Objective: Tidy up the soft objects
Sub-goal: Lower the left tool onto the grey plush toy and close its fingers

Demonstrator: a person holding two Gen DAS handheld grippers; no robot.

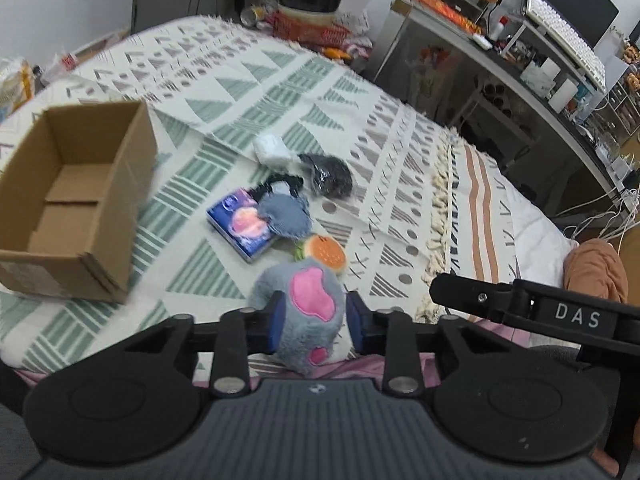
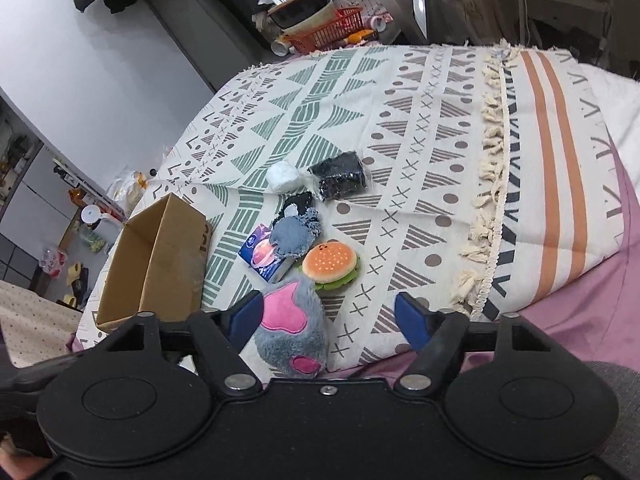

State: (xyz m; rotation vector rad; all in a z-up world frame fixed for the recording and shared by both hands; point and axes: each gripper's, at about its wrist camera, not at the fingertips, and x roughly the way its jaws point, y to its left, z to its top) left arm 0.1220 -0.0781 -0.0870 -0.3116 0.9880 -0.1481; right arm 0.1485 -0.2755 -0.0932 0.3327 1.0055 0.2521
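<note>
Your left gripper (image 1: pixel 316 320): pads clamped on grey plush paw (image 1: pixel 306 312), at near bed edge. Your right gripper (image 2: pixel 330 318): jaws spread wide, holding nothing; paw (image 2: pixel 292 328) just beside its left pad. Burger plush (image 2: pixel 329 263) touches paw's far end. Box (image 1: pixel 76 196) sits open at left, well apart from paw.

A grey plush paw (image 1: pixel 308 312) with pink pads lies at the near edge of the bed. Beside it is a plush burger (image 2: pixel 330 264), then a grey-blue fabric piece (image 2: pixel 290 236) resting on a small blue packet (image 2: pixel 264 258). Farther away lie a white roll (image 2: pixel 284 177) and a black wrapped bundle (image 2: pixel 340 176). An open cardboard box (image 1: pixel 72 200) stands to the left.
</note>
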